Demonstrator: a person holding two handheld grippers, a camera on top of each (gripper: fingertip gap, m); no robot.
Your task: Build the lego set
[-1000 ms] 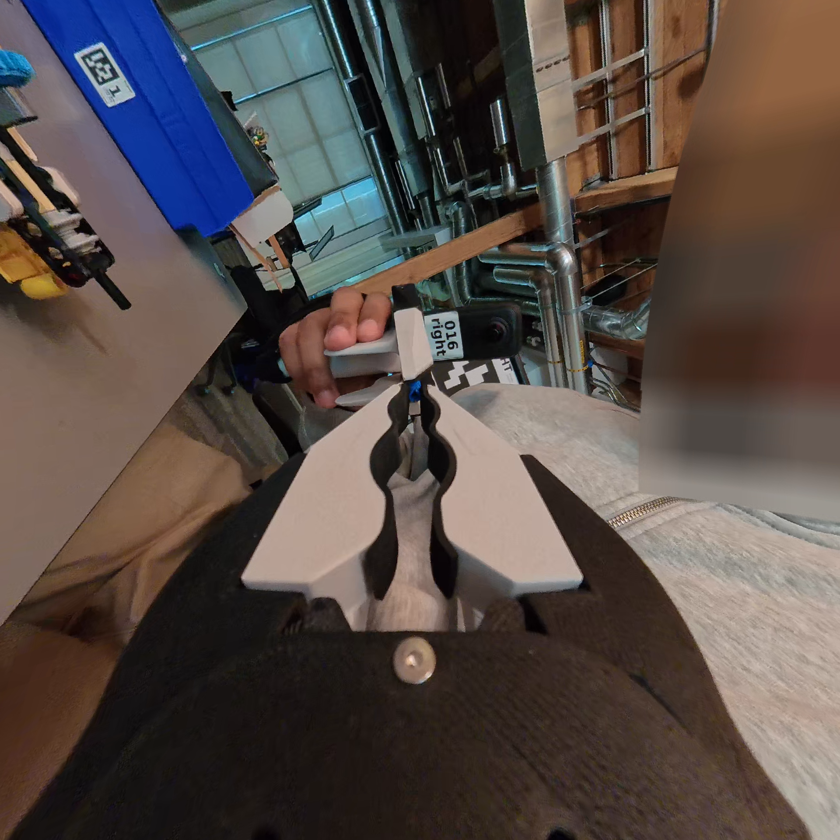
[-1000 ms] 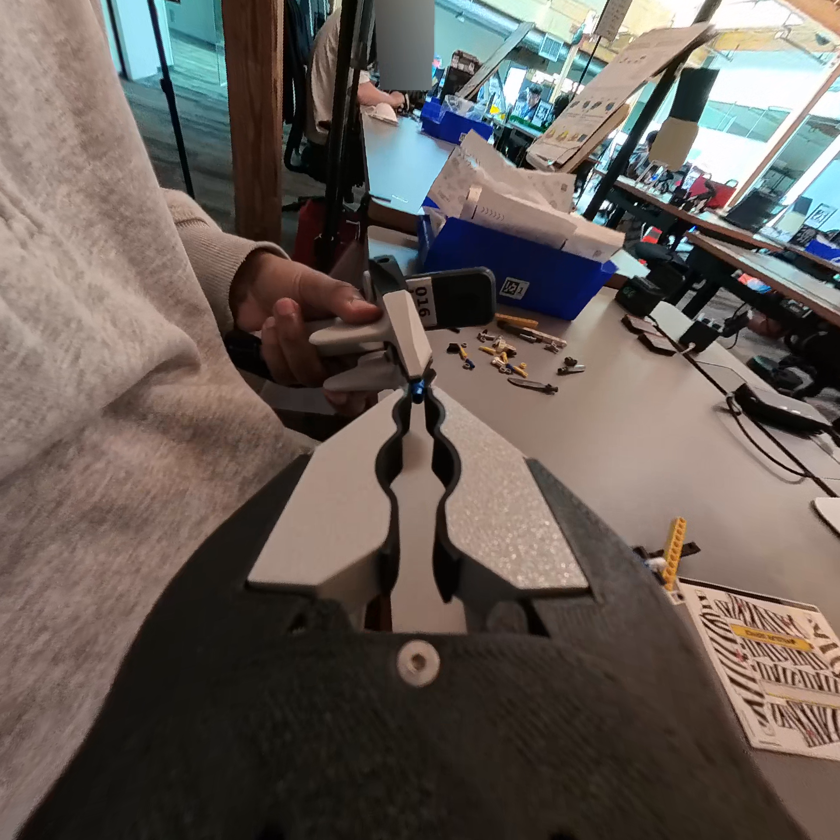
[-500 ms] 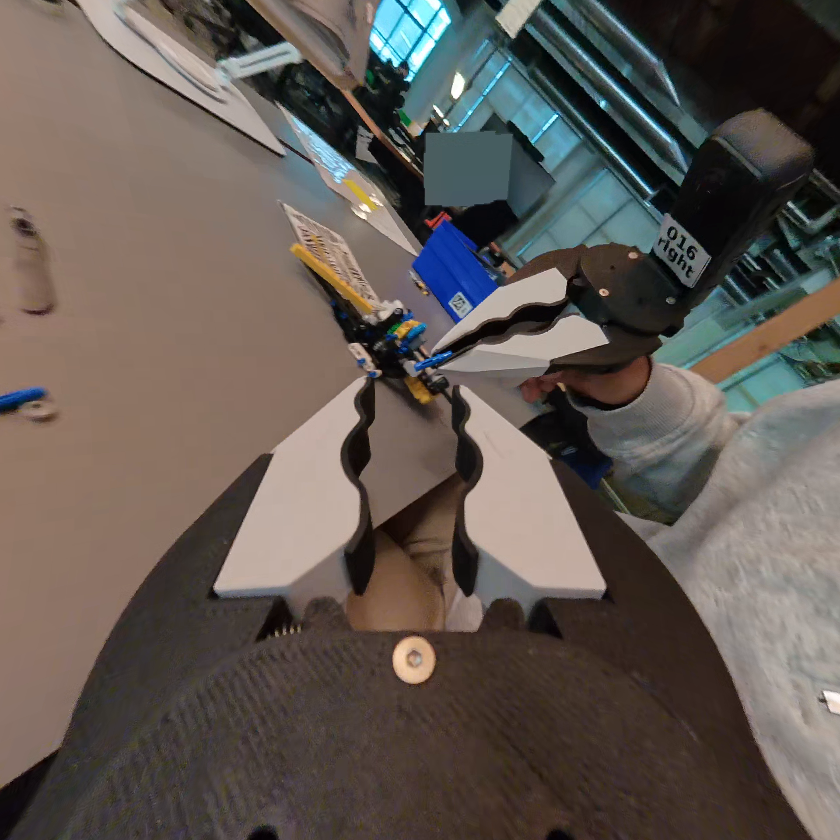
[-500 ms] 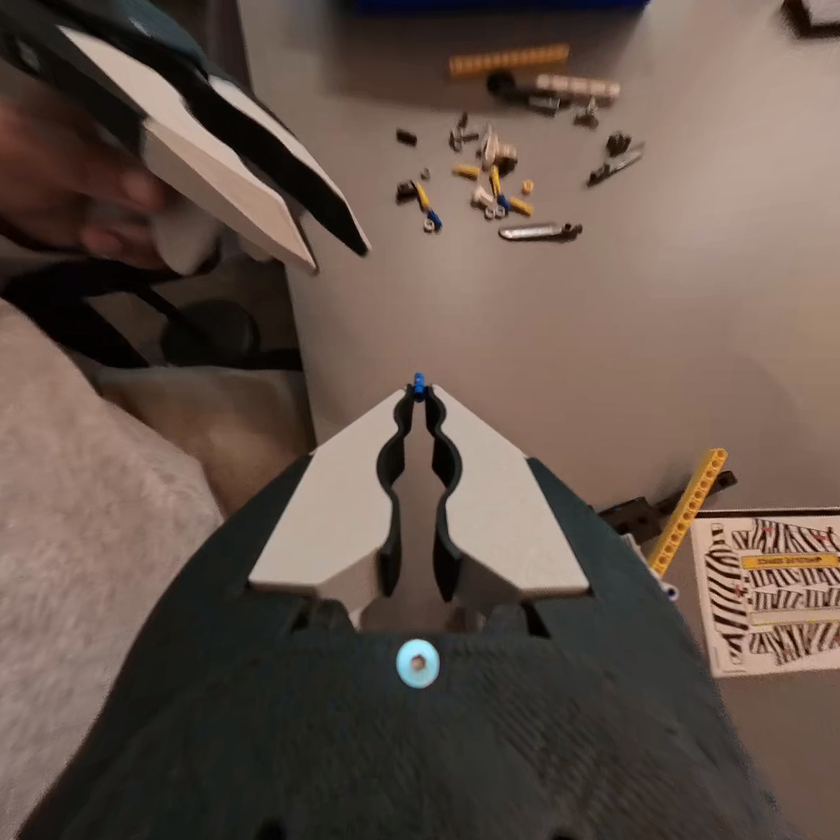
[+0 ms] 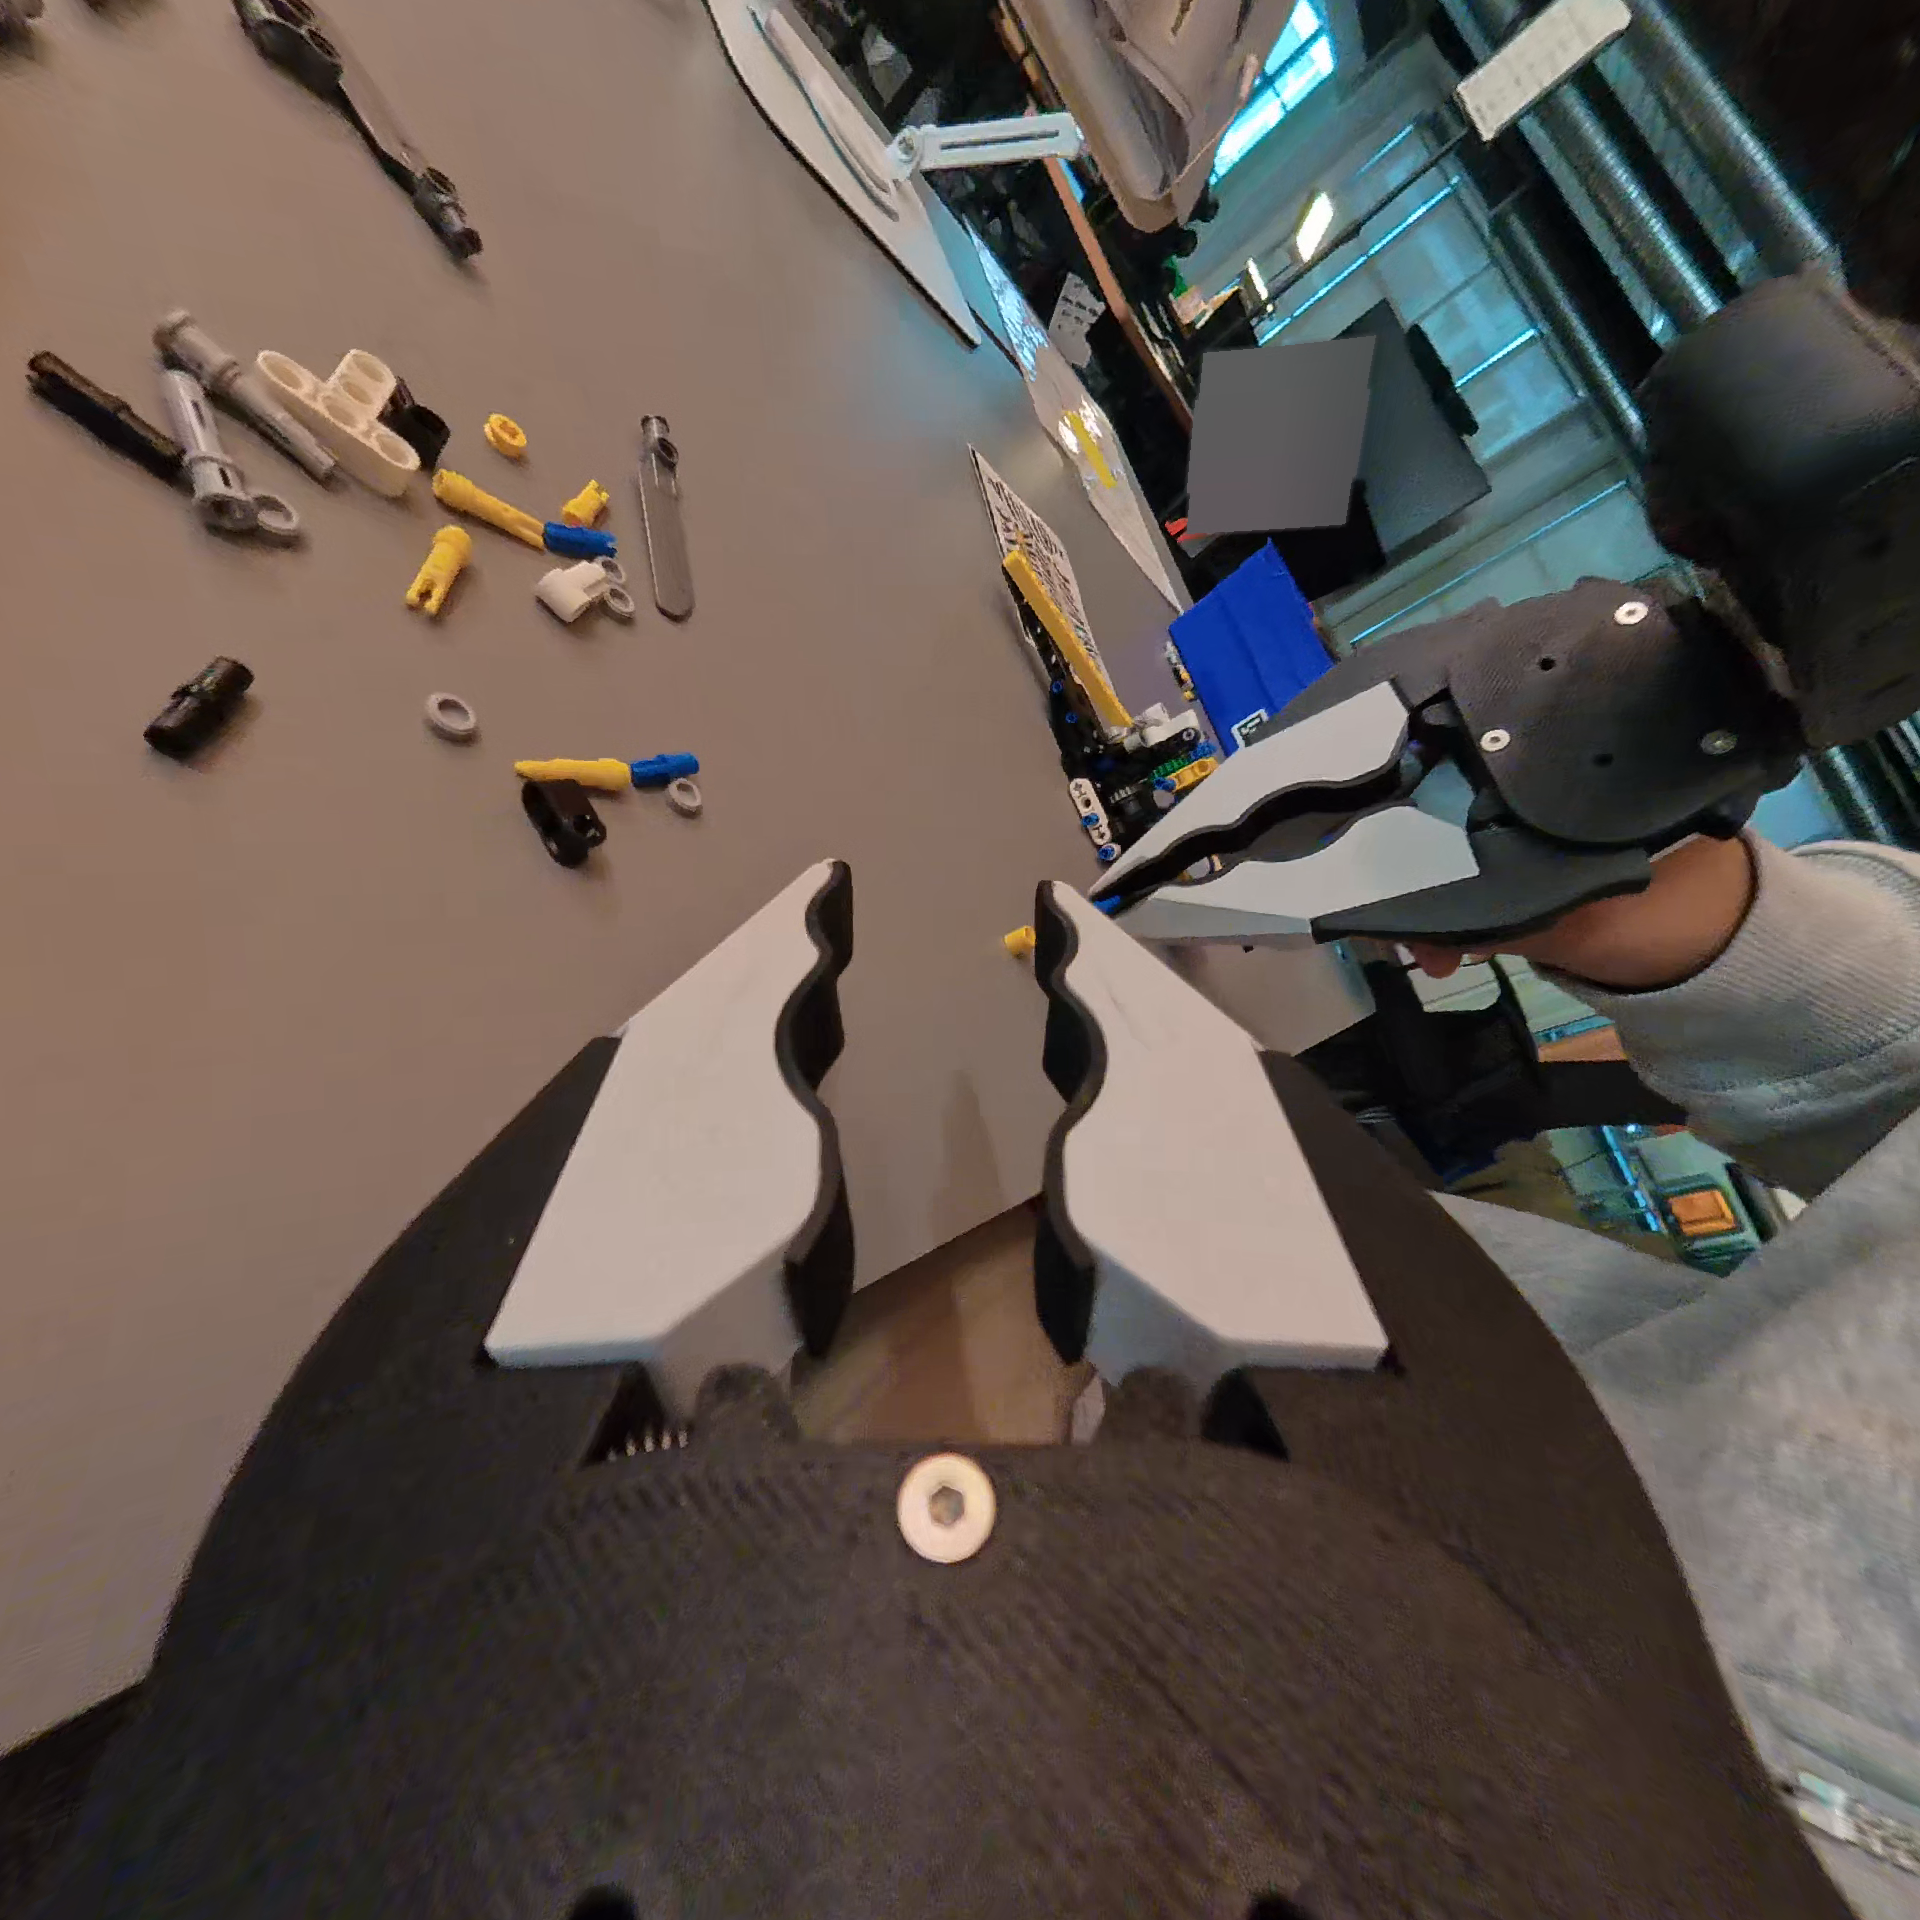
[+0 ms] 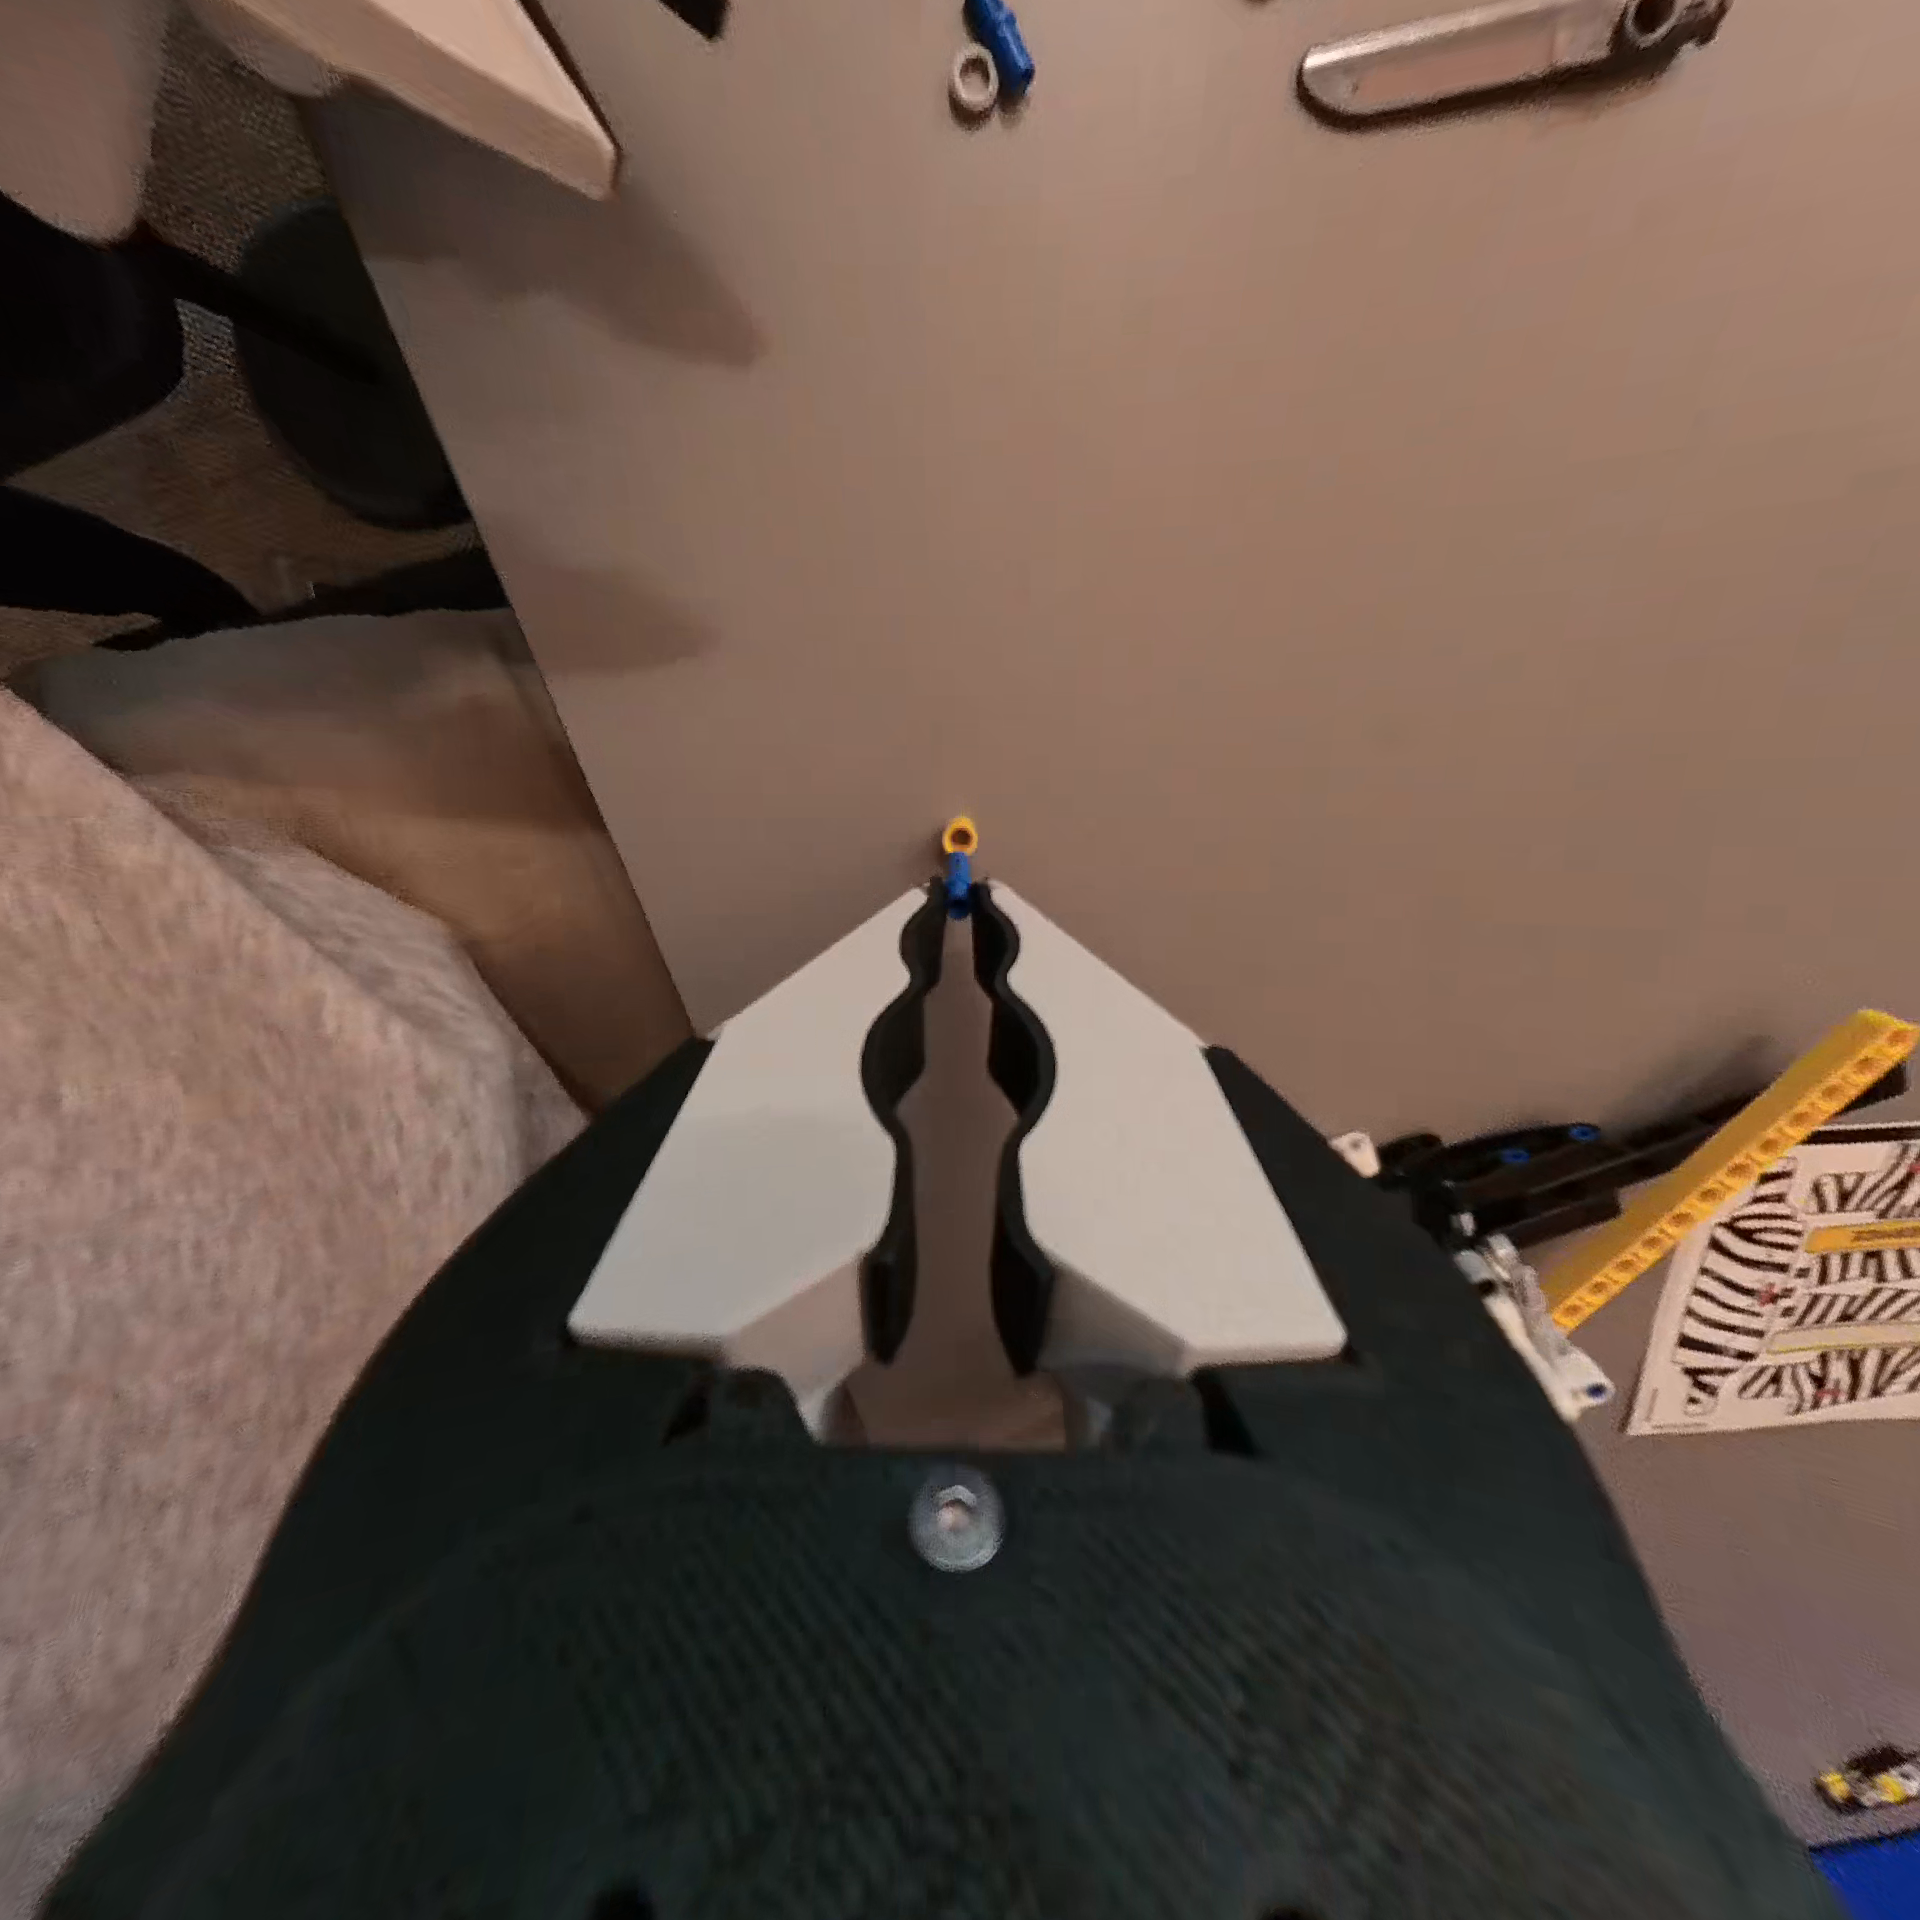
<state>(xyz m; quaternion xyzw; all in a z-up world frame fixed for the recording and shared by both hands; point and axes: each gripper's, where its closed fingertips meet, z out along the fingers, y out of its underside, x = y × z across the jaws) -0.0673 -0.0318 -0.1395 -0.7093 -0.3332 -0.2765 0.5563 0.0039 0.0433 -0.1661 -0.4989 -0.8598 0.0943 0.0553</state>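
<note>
Risk at the table edge: my right gripper (image 6: pixel 958 891) pinches a blue pin (image 6: pixel 957 890) by its tips above a small yellow piece (image 6: pixel 959 833) — one slip drops it — while my left gripper (image 5: pixel 940 904) gapes empty beside it.

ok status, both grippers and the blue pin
Left gripper open, empty. Right gripper shut on blue pin, tip at small yellow piece. Nothing in the way.

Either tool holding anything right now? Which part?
Right tool pinches a small blue pin by one end at its tips. Left tool is open, empty.
</note>
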